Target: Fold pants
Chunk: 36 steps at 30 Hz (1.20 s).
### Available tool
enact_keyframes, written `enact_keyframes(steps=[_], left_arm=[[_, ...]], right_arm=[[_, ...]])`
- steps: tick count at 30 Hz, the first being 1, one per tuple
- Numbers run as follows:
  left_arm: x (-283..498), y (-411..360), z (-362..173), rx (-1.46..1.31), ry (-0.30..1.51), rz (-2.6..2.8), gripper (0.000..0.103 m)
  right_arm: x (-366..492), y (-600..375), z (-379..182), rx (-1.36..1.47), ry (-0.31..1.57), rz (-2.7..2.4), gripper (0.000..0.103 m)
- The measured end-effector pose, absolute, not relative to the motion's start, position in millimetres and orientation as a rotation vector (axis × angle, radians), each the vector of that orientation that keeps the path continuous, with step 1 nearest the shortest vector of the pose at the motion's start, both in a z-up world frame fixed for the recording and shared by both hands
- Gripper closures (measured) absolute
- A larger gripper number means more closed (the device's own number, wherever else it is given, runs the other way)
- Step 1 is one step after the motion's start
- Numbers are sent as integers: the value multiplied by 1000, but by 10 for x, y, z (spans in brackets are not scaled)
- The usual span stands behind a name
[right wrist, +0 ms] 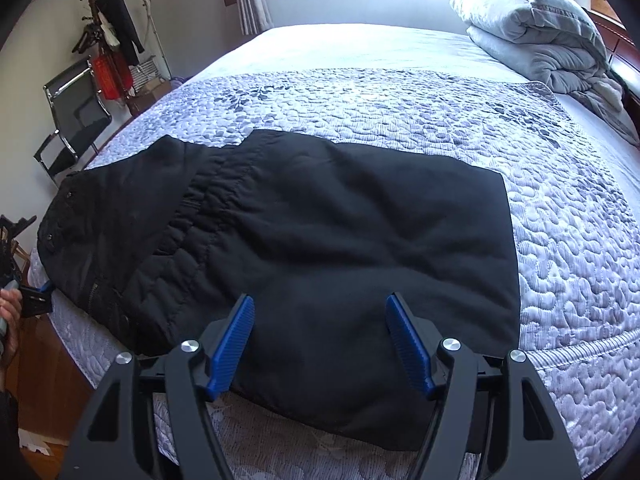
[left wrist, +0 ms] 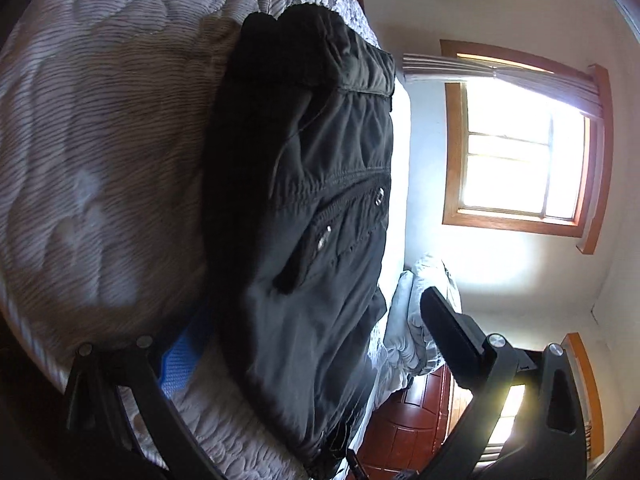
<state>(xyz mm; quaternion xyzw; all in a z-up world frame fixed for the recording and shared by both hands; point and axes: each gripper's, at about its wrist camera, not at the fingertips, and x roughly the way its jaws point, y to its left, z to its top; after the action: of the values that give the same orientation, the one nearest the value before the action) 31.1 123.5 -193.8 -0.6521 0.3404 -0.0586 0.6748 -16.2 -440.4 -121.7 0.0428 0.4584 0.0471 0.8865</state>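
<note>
The black pants (right wrist: pixel 312 240) lie folded on the quilted bed (right wrist: pixel 400 100), waistband and zipper end at the left. My right gripper (right wrist: pixel 320 304) is open just above the near edge of the pants, its blue-padded fingers (right wrist: pixel 236 340) spread wide and holding nothing. In the left wrist view, rolled sideways, the waist end of the pants (left wrist: pixel 320 200) fills the middle. My left gripper (left wrist: pixel 304 320) is open, its jaws standing on either side of that end; one blue pad (left wrist: pixel 180 360) shows beside the cloth, which hides its tip.
A folded grey duvet (right wrist: pixel 540 32) sits at the bed's far right corner. A chair (right wrist: pixel 76 116) and a coat rack (right wrist: pixel 104 32) stand left of the bed. A window (left wrist: pixel 520 140) is in the far wall. A wooden floor (right wrist: pixel 44 360) lies below the bed's left edge.
</note>
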Motion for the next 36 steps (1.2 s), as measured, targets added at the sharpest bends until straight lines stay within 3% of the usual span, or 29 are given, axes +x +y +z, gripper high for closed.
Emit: enact_keyframes(steps=[3, 5, 6, 7, 20, 36], left_arm=[[319, 1255, -1927, -1488, 752, -137, 14], [353, 1252, -1938, -1485, 760, -142, 51], [373, 1241, -1960, -1480, 769, -143, 60], [372, 1241, -1995, -1470, 785, -139, 76], [350, 1182, -1978, -1421, 776, -157, 90], [407, 495, -706, -901, 654, -249, 90]], right_arm=[[-155, -4396, -1223, 82, 957, 99, 33], [-148, -4394, -1239, 79, 961, 99, 32], [-143, -4392, -1248, 79, 964, 99, 32], [-143, -4383, -1252, 79, 967, 99, 32], [-147, -4352, -1270, 62, 974, 105, 29], [-174, -4390, -1321, 92, 972, 111, 28]])
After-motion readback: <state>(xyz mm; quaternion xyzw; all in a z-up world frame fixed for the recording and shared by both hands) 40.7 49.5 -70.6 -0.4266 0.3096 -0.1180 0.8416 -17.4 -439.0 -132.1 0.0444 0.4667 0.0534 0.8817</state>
